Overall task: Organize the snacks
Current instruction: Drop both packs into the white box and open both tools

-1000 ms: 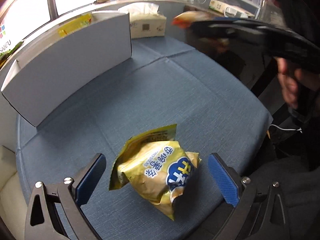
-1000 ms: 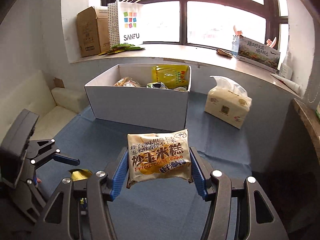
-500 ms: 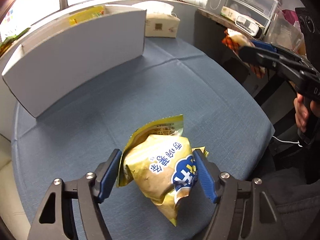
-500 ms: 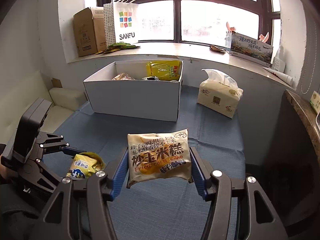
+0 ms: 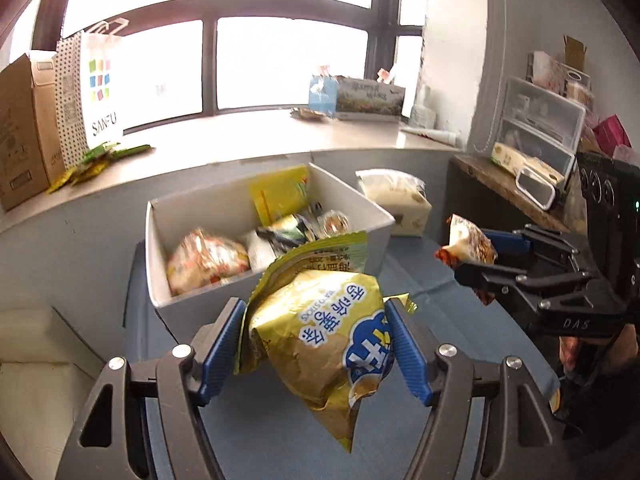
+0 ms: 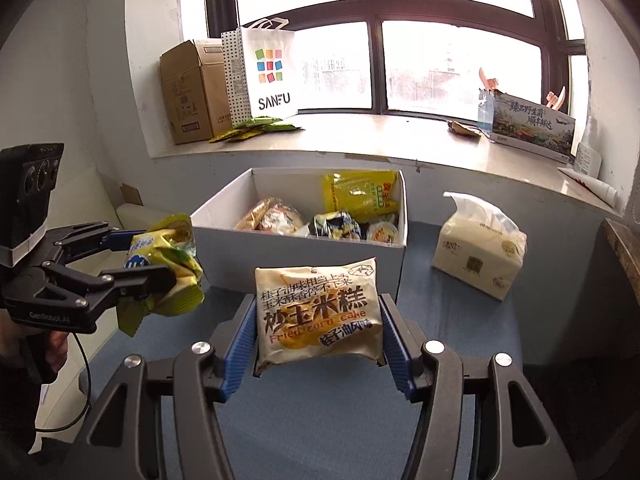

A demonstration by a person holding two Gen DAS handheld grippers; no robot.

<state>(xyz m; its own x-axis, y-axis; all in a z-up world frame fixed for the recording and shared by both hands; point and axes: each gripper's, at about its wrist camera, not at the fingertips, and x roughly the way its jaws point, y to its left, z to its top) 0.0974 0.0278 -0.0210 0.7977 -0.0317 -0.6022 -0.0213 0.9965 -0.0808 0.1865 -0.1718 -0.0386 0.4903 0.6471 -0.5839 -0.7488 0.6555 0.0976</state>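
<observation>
The blue fabric-covered bench (image 6: 460, 320) fills the lower half of both views, and at its far edge in the centre of the frame stands the open white cardboard box (image 6: 304, 252), already holding several packets. Right of it sits a soft pack of tissues (image 6: 478, 256); neither matters to the move.

The left tool (image 5: 316, 344) is closed narrow on a crumpled gold crisp bag (image 5: 320, 332), held off the bench with its long axis running up and down the frame, its top seal overlapping the box's near wall. The right tool (image 6: 318, 328) is clamped on a flat cream corn-cake packet (image 6: 316, 316), its printed face upright, long axis lying across between the fingers.

In each wrist view the box lies straight ahead and above the held packet, its opening facing up. The left tool looks the nearer: its bag overlaps the box's front wall, while the right packet sits lower and further back, so the left seems placed to drop first
</observation>
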